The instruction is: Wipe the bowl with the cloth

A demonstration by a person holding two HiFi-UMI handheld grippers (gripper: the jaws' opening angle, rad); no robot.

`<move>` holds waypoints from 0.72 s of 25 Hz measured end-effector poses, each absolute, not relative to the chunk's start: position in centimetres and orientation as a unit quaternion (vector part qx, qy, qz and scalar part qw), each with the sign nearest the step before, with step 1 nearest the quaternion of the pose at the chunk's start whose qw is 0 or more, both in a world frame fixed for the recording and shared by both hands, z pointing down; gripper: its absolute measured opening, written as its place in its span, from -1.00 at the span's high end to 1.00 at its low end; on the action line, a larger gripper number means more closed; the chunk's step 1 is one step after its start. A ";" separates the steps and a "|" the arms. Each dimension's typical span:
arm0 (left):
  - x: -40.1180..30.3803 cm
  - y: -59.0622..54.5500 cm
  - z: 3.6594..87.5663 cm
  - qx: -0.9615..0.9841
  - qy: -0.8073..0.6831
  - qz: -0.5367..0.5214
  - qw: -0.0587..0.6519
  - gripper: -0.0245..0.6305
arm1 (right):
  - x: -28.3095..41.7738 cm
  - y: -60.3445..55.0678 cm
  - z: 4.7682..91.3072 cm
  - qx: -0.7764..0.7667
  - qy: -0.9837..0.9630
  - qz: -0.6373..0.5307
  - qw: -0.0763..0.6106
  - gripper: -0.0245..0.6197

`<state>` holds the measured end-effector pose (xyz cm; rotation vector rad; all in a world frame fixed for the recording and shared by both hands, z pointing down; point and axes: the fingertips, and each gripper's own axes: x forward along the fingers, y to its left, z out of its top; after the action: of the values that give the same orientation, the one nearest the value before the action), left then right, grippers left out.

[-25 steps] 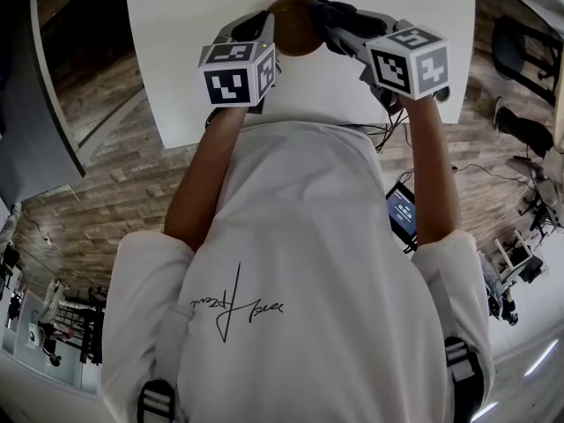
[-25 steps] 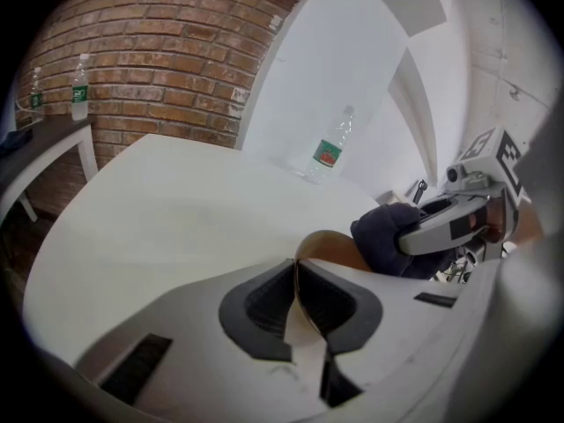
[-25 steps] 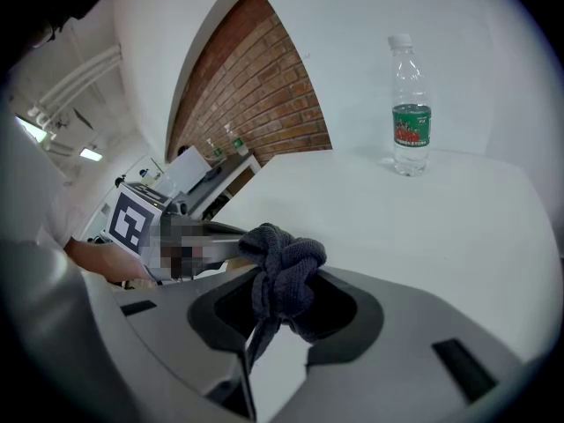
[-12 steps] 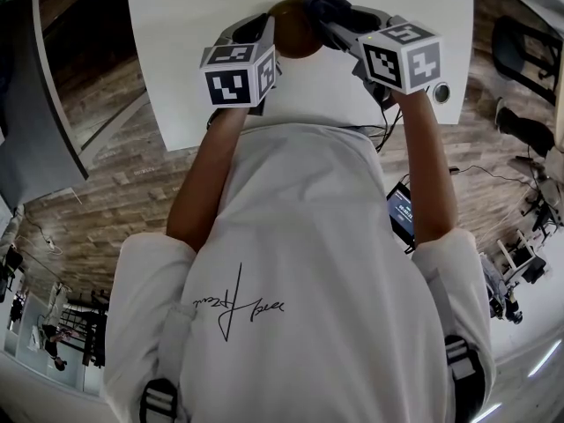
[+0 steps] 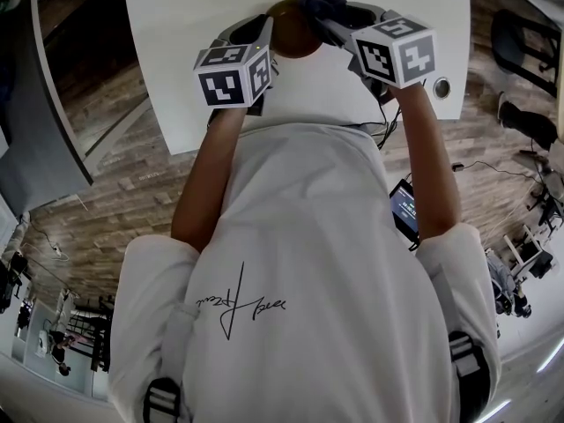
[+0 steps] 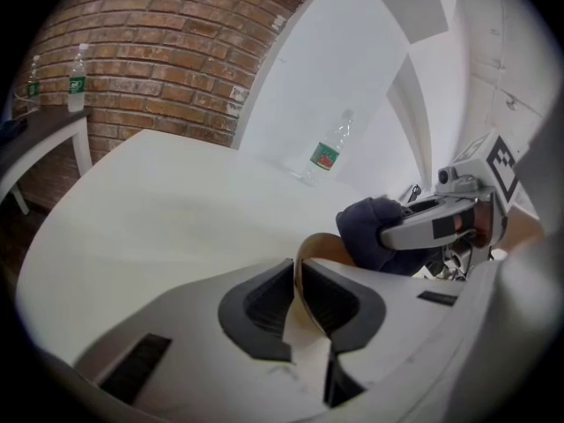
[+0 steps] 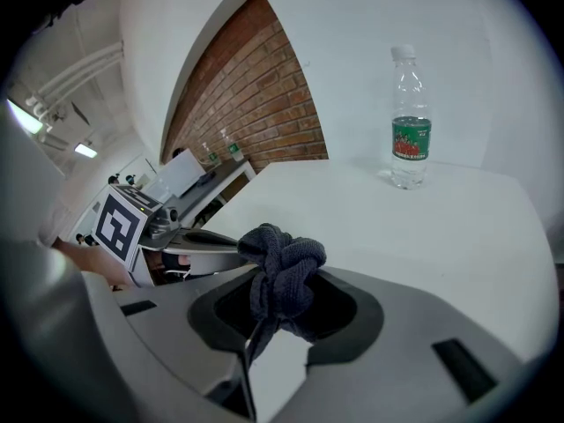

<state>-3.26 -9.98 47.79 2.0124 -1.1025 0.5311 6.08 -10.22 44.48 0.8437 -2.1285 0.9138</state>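
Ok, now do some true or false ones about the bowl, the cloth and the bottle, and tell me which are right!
1. The right gripper is holding a dark blue cloth. True.
2. The bowl is white. False: it is brown.
3. The bowl's rim is between the left gripper's jaws. True. Those jaws have just been opening and now stand a little apart around the rim.
4. The water bottle is lying on its side. False: it stands upright on the white table.
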 end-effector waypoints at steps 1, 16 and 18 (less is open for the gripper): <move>-3.3 -10.0 47.8 0.789 -0.433 0.208 0.383 0.80 | 6.1 -10.3 44.5 0.323 -0.815 0.346 0.334 0.59; -4.8 -10.0 46.0 0.793 -0.442 0.190 0.373 0.64 | 6.0 -10.3 43.5 0.333 -0.820 0.339 0.319 0.59; -5.0 -9.9 45.4 0.796 -0.443 0.184 0.369 0.64 | 5.9 -10.2 43.3 0.333 -0.822 0.337 0.317 0.59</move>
<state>-5.03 -9.93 45.39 2.0440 -1.1363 0.4713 5.88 -10.22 43.26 0.8767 -2.1632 0.8881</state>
